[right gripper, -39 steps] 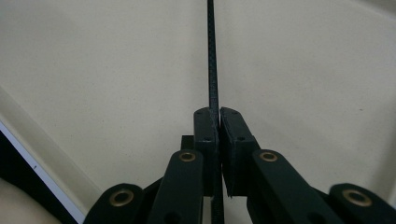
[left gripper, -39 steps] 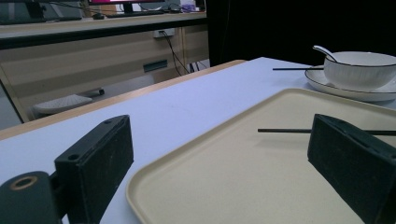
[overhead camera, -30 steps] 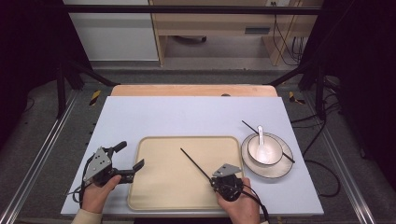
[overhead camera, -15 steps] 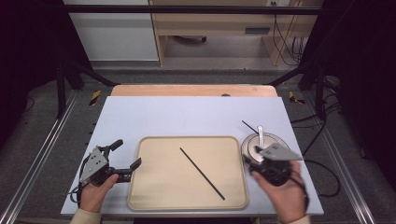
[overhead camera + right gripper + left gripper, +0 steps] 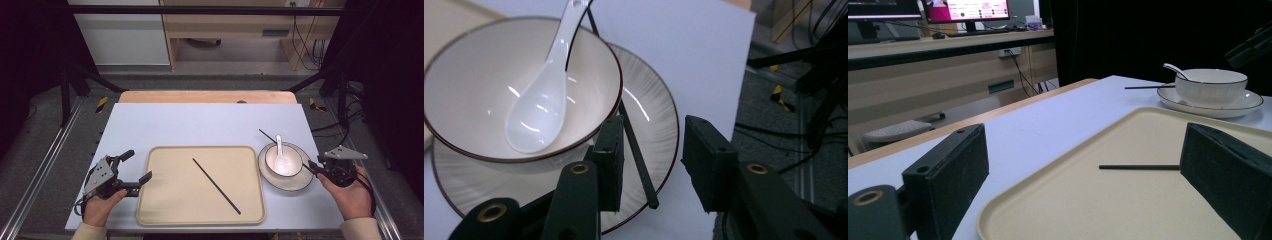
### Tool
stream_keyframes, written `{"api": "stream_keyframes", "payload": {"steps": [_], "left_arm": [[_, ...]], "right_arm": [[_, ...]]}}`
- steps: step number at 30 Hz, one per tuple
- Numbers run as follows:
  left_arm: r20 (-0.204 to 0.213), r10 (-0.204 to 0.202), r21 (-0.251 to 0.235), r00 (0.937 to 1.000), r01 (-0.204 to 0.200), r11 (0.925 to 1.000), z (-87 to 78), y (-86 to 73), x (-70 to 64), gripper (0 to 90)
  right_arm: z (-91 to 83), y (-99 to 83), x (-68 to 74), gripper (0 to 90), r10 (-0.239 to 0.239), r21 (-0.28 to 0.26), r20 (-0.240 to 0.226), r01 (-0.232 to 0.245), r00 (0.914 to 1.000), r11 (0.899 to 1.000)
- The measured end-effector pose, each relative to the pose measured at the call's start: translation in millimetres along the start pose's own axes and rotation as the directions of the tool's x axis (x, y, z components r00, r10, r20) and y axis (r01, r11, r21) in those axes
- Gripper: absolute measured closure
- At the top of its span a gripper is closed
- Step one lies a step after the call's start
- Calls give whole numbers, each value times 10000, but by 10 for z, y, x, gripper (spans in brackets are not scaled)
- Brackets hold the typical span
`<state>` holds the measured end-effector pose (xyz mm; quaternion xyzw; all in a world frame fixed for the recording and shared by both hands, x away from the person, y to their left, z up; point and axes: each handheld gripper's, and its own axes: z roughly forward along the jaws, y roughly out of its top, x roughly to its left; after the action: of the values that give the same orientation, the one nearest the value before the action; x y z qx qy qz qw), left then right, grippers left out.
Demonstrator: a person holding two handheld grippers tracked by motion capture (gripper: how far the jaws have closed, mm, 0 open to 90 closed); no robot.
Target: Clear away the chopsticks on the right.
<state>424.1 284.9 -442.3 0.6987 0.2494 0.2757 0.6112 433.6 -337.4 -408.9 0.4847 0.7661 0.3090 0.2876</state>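
A beige tray (image 5: pixel 170 210) holds one black chopstick (image 5: pixel 216 186) lying diagonally. To its right, a white bowl (image 5: pixel 295 156) with a white spoon (image 5: pixel 280 155) stands on a striped plate (image 5: pixel 287 184). A second chopstick (image 5: pixel 636 150) lies across the plate behind the bowl. My right gripper (image 5: pixel 316 167) is open at the plate's right rim. In the right gripper view its jaws (image 5: pixel 651 150) straddle this chopstick's near end without touching it. My left gripper (image 5: pixel 138 165) is open at the tray's left edge; between its jaws (image 5: pixel 1088 190) I see the tray (image 5: pixel 1148 130) and the first chopstick (image 5: pixel 1138 167).
The table's light blue top (image 5: pixel 200 125) has free room behind the tray. The table's right edge runs just past my right hand, with cables and frame rails on the floor beyond (image 5: pixel 794 90). Desks and a monitor (image 5: pixel 968 10) stand far off.
My right gripper has left the chopstick lying on the tray and moved right, past the bowl, to the plate's right rim. The left gripper has barely moved.
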Motion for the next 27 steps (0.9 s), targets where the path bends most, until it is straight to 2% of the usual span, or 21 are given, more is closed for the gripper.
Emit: {"api": "stream_keyframes", "payload": {"steps": [5,7,9,17,21,22,27], "left_arm": [[308,12,120,9995,-16,9999,27,-17,-17,51],[290,35,77,9996,-38,10000,26,-13,-19,51],[198,27,19,9998,-27,10000,21,-15,-10,50],[160,-15,-23,9999,16,10000,8,-16,1,47],[183,28,-43,9998,-27,10000,10,-17,-2,46],[182,28,-52,9998,-27,10000,10,-17,-3,46],[186,5,-91,9998,-3,10000,10,-18,-3,45]], "right_arm": [[191,-64,-37,617,-137,495,-351,154,9993,9987],[242,-71,-49,619,-159,598,-498,189,9986,9980],[311,-74,-39,628,-411,761,-682,463,9968,9960],[434,-109,-39,661,-620,1211,-908,728,9939,9900],[495,-134,-50,722,-667,1308,-1025,799,9925,9882],[506,-143,-44,767,-641,1334,-1129,790,9915,9879],[482,-151,-38,846,-636,1180,-1359,799,9887,9898]]}}
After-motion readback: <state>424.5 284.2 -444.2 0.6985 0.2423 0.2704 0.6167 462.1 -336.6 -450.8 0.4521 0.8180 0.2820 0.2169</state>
